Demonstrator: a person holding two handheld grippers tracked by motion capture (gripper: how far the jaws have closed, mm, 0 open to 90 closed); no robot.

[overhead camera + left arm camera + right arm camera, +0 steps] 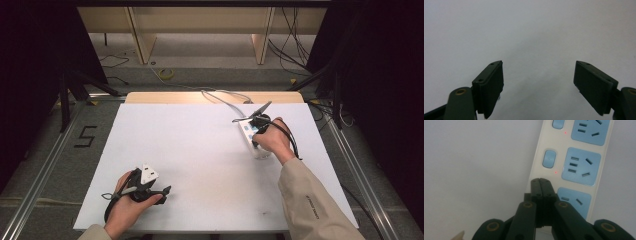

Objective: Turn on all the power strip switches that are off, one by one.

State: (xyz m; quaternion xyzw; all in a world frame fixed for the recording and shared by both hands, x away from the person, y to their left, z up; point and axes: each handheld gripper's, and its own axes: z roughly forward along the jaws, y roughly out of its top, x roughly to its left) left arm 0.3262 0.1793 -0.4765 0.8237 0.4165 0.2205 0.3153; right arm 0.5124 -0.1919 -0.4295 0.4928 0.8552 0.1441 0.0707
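Note:
A white power strip [246, 131] with blue sockets lies on the right half of the white table [200, 150]. In the right gripper view the power strip [564, 157] has blue rocker switches [548, 159] beside its sockets, and two small red lights glow. My right gripper [540, 180] is shut, jaws pressed together with nothing between them, its tip over the strip's switch side beside the nearest socket. Whether the tip touches the strip I cannot tell. From above, the right gripper [256, 140] points down at the strip. My left gripper [162, 190] rests near the front left, and in its own view the left gripper [539, 63] stands wide open over bare table.
The strip's grey cable [222, 96] runs off the table's far edge. Beyond the table are wooden furniture legs [142, 42], floor cables and dark curtains at both sides. A "5" [86, 136] is marked on the floor at the left.

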